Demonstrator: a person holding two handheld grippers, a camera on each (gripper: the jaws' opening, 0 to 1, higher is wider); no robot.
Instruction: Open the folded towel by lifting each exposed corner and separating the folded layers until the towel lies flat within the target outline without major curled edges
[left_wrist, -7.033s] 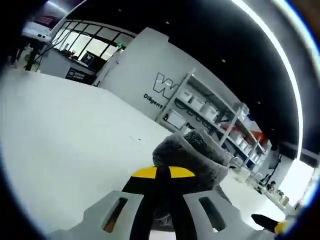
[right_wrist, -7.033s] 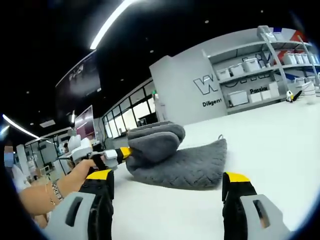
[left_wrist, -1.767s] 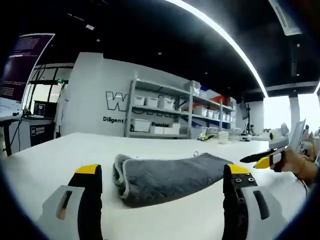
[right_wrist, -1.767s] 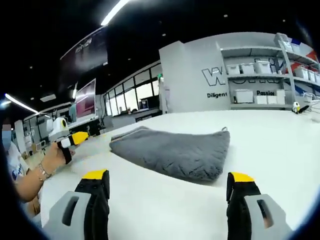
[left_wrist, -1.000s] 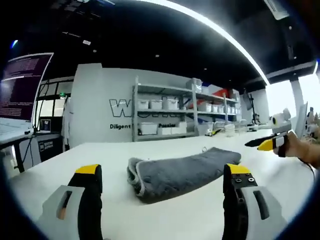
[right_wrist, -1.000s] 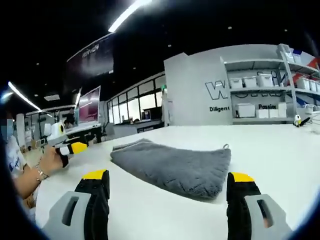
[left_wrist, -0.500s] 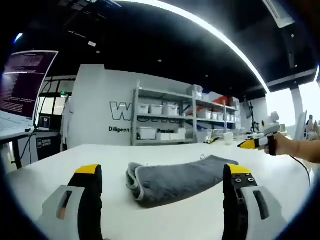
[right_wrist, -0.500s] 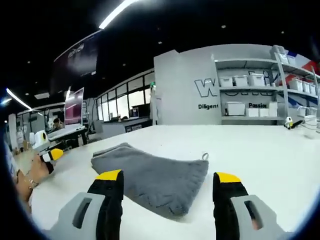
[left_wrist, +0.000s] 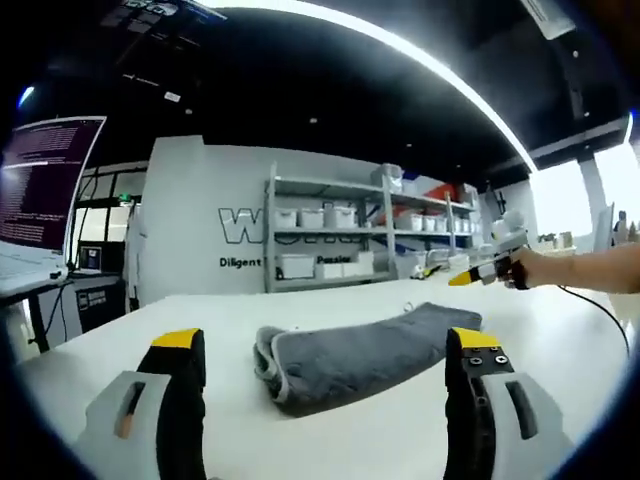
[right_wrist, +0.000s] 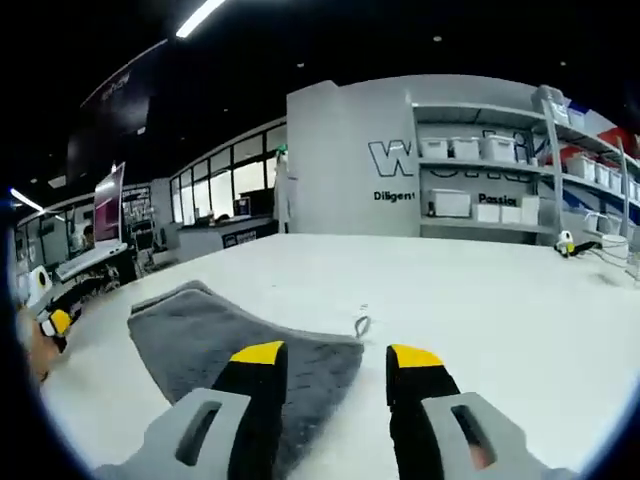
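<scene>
Folded grey terry towel (left_wrist: 365, 352) lies on white table (left_wrist: 330, 440), ahead between spread left gripper (left_wrist: 325, 345). Right gripper (right_wrist: 335, 358) over its loop corner, jaws narrowed; contact unclear.

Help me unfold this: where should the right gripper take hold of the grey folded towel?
Probably the corner of the grey folded towel with the small hanging loop, approached low from the right gripper's side. That corner lies exposed just ahead of its partly open jaws, on the white table.
</scene>
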